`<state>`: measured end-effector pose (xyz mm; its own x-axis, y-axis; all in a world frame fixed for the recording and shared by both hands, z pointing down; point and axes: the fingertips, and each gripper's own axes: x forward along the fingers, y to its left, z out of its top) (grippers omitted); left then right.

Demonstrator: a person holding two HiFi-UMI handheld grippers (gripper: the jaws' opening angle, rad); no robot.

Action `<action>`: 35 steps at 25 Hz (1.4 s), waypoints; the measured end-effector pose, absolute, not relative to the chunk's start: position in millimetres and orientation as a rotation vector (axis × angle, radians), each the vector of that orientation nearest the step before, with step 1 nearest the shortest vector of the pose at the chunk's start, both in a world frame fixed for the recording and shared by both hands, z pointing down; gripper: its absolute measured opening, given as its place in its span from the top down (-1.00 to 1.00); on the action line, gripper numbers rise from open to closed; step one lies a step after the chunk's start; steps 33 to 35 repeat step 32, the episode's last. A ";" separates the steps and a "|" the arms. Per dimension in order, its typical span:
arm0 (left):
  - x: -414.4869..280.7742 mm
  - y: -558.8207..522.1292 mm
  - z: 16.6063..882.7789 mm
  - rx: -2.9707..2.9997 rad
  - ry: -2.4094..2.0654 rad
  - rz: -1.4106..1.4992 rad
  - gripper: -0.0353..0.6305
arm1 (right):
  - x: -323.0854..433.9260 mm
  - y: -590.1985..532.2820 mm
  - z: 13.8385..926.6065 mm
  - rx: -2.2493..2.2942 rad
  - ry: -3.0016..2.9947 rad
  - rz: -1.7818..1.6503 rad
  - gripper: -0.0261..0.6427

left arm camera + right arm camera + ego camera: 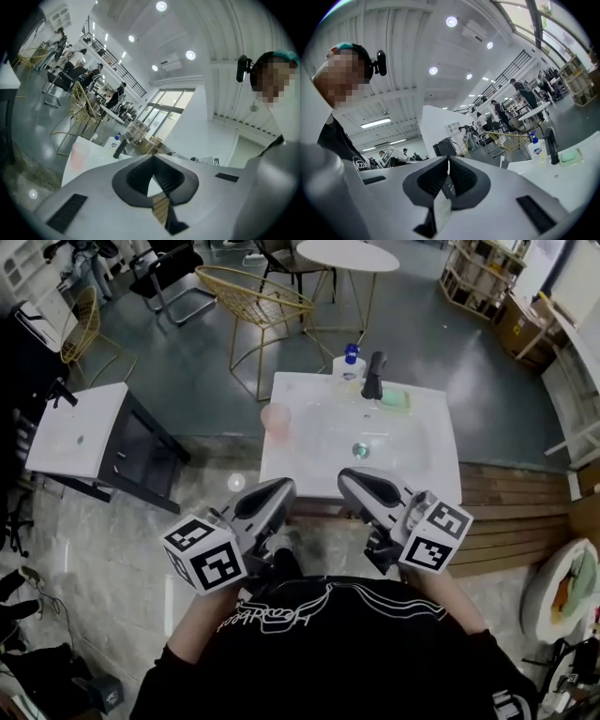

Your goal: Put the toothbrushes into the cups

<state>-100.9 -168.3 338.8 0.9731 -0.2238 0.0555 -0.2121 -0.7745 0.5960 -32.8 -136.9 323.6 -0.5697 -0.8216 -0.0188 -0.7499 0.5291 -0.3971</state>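
A translucent pink cup (276, 418) stands upright at the left edge of the white washbasin counter (441, 474); the left gripper view shows this cup (79, 154) too, far ahead on the left. I see no toothbrush in any view. My left gripper (281, 488) and right gripper (349, 479) hover side by side close to my body, just short of the counter's front edge, both pointing level toward the basin. The left gripper (152, 158) has its tips together with nothing between them. The right gripper (449, 161) is likewise shut and empty.
At the back of the counter stand a soap pump bottle (350, 365), a black tap (375, 374) and a green soap block (395, 397). A white side table (80, 427) is to the left, a gold wire chair (248, 301) behind, wooden decking (511, 502) to the right.
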 end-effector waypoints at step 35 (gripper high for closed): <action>-83.9 -93.5 312.7 2.594 -0.263 0.046 0.88 | -46.5 -66.7 299.6 -1.138 2.578 -0.524 0.83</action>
